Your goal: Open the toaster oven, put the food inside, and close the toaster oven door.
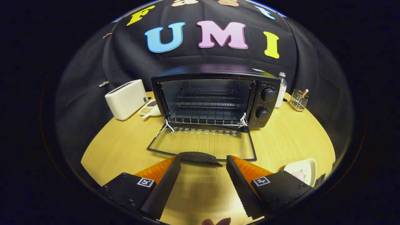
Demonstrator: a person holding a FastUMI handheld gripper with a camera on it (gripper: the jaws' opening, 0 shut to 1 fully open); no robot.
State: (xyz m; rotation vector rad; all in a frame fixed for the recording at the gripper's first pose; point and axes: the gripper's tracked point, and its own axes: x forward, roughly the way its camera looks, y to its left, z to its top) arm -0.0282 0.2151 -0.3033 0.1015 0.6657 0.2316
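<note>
Two gripper (203, 161) fingers reach forward over a round wooden table (297, 140), spread wide apart and holding nothing. Their tips sit just short of the toaster oven (215, 97), on either side of the dark handle (198, 156) on the oven's door (203, 142). Neither finger touches the handle.

That toaster oven is black and stands at the middle of the table, straight ahead of the fingers, with its back to the black cloth wall. Its glass door is folded all the way down and lies flat on the tabletop, hinged at the oven's lower front edge. Inside the open cavity a wire rack (206, 120) sits low, with more wire shelving behind it. Two round knobs (268, 94) are stacked on the oven's right front panel.

Left of the oven stands a cream-coloured toaster (126, 99). Between it and the oven lies a small white dish (149, 109) with divided sections of what look like seeds or beans. Right of the oven, close to its side, is a clear glass bottle (281, 90), and further right a wire holder (299, 100) with something upright in it.

Well in front of the oven and to its right, just beside the right finger, rests a pale plate (304, 168) holding a pinkish item of food (297, 176), partly hidden by the gripper body. Fingertips of a person's hand (216, 222) peek in below the gripper.
</note>
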